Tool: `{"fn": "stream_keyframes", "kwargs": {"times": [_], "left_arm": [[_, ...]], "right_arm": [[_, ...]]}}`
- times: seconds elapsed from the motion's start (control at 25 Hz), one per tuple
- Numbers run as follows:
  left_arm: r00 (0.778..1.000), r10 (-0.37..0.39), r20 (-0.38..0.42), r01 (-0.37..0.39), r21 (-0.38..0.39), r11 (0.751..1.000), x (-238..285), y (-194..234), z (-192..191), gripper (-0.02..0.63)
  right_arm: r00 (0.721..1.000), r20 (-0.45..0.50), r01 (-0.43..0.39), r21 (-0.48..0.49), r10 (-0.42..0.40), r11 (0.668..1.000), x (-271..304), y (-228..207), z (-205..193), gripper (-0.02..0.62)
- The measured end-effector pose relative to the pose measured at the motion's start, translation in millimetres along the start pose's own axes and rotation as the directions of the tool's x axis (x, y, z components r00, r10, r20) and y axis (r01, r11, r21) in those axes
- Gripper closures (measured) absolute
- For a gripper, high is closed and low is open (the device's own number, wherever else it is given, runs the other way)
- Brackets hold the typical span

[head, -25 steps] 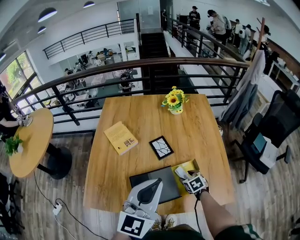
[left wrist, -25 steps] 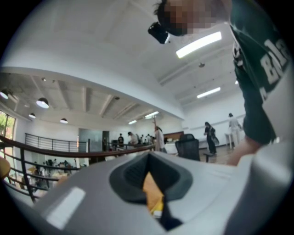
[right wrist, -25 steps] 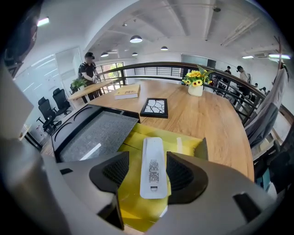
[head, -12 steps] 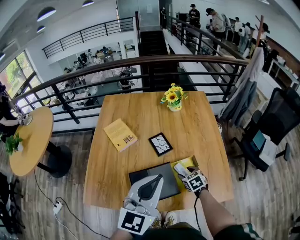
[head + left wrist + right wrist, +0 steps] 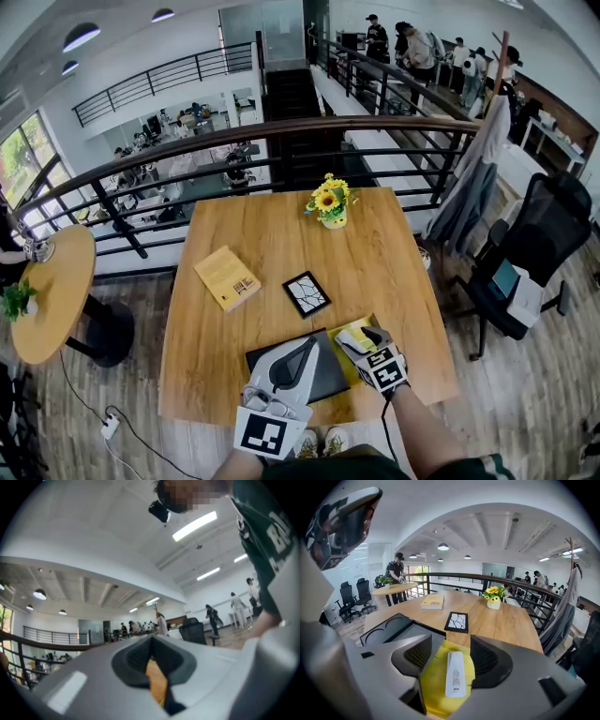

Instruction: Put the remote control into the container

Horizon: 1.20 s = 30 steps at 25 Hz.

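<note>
A white remote control [image 5: 455,674] lies lengthwise inside the yellow container [image 5: 433,688], which sits near the table's front right edge. My right gripper [image 5: 450,660] is open; its jaws stand on either side of the remote with gaps showing. From the head view the remote [image 5: 353,344] shows on the yellow container [image 5: 360,328] just ahead of my right gripper [image 5: 364,339]. My left gripper [image 5: 302,349] hangs over the dark tray, jaws together and holding nothing. In its own view my left gripper [image 5: 152,663] points upward at the ceiling.
A dark tray [image 5: 328,375] lies left of the container, also the dark tray [image 5: 389,630]. Further back are a black framed tile [image 5: 306,293], a yellow book [image 5: 228,277] and a sunflower pot [image 5: 328,204]. A railing [image 5: 281,131] runs behind the table; an office chair [image 5: 534,253] stands right.
The head view has drifted slightly, shifting the table left in frame. Both grippers keep their places, the right one over the yellow container.
</note>
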<state>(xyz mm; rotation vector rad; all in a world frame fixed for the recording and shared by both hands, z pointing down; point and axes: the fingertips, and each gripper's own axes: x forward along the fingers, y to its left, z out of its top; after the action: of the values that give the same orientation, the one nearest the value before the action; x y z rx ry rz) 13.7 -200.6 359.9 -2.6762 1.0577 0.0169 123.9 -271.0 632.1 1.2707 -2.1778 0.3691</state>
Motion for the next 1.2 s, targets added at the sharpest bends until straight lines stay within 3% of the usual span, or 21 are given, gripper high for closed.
{"fn": "stream_keyframes", "kwargs": {"times": [0.28, 0.44, 0.52, 0.68, 0.96, 1.08, 1.2], "left_arm": [[1.000, 0.015, 0.022, -0.014, -0.022, 1.000, 15.2, 4.4, 2.8, 0.607], [0.999, 0.006, 0.032, -0.005, -0.032, 0.999, 24.7, 2.9, 6.5, 0.607], [0.999, -0.002, 0.042, 0.003, -0.031, 1.000, 27.8, 1.7, 9.8, 0.607], [0.998, -0.017, 0.054, 0.018, -0.025, 1.000, 33.8, -1.6, 15.7, 0.607], [0.997, -0.007, 0.074, 0.010, -0.041, 0.999, 36.3, 2.9, 26.2, 0.607], [0.997, -0.007, 0.077, 0.010, -0.036, 0.999, 34.5, 5.1, 28.1, 0.606], [0.997, -0.007, 0.077, 0.009, -0.024, 1.000, 31.0, 7.2, 28.2, 0.607]], "right_arm": [[0.984, 0.176, 0.029, -0.038, -0.022, 0.999, -38.9, 9.0, 63.5, 0.339], [0.954, 0.299, 0.053, -0.071, -0.029, 0.996, -69.7, 10.1, 105.0, 0.339], [0.921, 0.389, 0.070, -0.076, -0.035, 0.995, -91.5, 10.3, 130.2, 0.339], [0.826, 0.562, 0.117, -0.088, -0.047, 0.989, -138.9, 13.5, 175.1, 0.339], [0.687, 0.725, 0.189, -0.114, -0.048, 0.975, -196.7, 36.3, 210.9, 0.339], [0.649, 0.759, 0.207, -0.110, -0.053, 0.972, -212.2, 42.5, 215.6, 0.341], [0.641, 0.764, 0.218, -0.100, -0.066, 0.971, -219.2, 45.7, 212.3, 0.341]]}}
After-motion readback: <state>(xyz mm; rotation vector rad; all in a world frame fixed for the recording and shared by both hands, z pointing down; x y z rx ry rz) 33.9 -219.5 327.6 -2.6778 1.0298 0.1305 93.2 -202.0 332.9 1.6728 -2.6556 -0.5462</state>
